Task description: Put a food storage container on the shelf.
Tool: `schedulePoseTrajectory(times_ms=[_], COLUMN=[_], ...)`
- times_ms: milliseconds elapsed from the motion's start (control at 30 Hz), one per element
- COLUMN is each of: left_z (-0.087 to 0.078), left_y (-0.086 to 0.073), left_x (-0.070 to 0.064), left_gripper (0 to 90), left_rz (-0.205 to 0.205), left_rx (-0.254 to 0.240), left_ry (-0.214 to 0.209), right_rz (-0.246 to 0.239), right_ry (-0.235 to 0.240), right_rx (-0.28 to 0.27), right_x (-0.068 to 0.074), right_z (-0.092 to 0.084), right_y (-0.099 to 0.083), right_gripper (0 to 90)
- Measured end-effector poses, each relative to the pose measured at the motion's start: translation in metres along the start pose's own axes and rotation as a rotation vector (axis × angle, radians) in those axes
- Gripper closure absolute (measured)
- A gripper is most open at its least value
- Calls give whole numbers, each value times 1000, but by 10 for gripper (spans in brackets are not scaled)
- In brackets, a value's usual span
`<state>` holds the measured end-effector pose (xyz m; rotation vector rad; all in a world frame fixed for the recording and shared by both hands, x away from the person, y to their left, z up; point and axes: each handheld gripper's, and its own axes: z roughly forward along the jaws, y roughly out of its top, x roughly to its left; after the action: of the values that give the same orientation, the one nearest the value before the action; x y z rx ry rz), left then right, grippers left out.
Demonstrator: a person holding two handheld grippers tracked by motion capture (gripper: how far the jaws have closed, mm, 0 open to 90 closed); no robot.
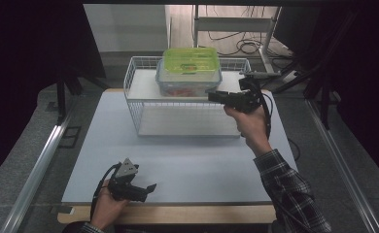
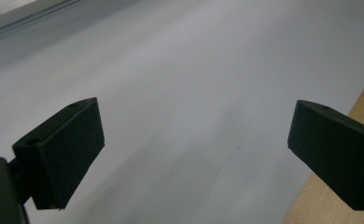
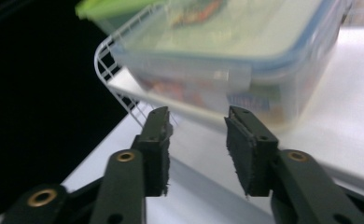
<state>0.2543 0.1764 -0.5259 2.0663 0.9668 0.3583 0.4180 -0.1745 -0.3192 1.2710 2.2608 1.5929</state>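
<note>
Gripper of the left hand, the left gripper [image 1: 146, 188], rests near the front edge of the table [image 1: 187, 165], toward its left front corner, with a grey three-cornered plate on top and a cable looping back to the person's left hand [image 1: 107, 206]. Its jaws stand wide apart with nothing between them; in the left gripper view they frame bare pale table surface [image 2: 194, 93], with the wooden table edge [image 2: 357, 112] at the right.

Farther back, at the middle of the table's rear edge, stands a white wire basket rack [image 1: 139, 97] with a shelf on top. On that shelf sits a clear plastic food container [image 1: 187, 80] with a blue-rimmed lid, and a lime-green lidded container [image 1: 190, 59] is stacked on it. Something orange-red shows through the clear walls; what it is cannot be told.

To the right, the right gripper [image 1: 212, 96] is held level by the person's right hand [image 1: 248, 121], in a plaid sleeve, and points left at the lower right corner of the clear container. In the right gripper view its jaws stand partly open, a narrow gap between them, just short of the clear food container [image 3: 264, 65] and apart from it, with nothing held. The rack's white wire rim [image 3: 110, 60] curves at the left of that view, and the green lid [image 3: 110, 7] shows at the top.
</note>
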Motion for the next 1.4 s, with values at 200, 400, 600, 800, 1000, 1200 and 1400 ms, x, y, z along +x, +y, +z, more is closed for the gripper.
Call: schedulePoseTrajectory(times_ms=[200, 400, 600, 800, 1000, 1200, 1400], left_z=[0, 0, 0, 0, 0, 1, 1], left_y=[0, 0, 0, 0, 0, 0, 0], left_x=[0, 0, 0, 0, 0, 0, 0], left_gripper=[36, 36, 35, 35, 35, 35, 35], left_rz=[3, 0, 0, 1, 0, -2, -2], left_rx=[5, 4, 7, 9, 9, 7, 8], left_ry=[3, 2, 0, 0, 0, 0, 0], right_rz=[-37, -90, -145, -168, -207, -242, -267], right_ry=[-17, -39, -61, -69, -95, -118, -131], right_rx=[31, 53, 74, 86, 97, 106, 116], right_x=[-3, -4, -3, -3, -4, -4, -6], right_z=[-2, -4, -3, -4, -3, -2, 0], right_y=[-21, -37, -53, -68, -82, -94, -104], right_gripper=[467, 407, 347, 292, 235, 181, 145])
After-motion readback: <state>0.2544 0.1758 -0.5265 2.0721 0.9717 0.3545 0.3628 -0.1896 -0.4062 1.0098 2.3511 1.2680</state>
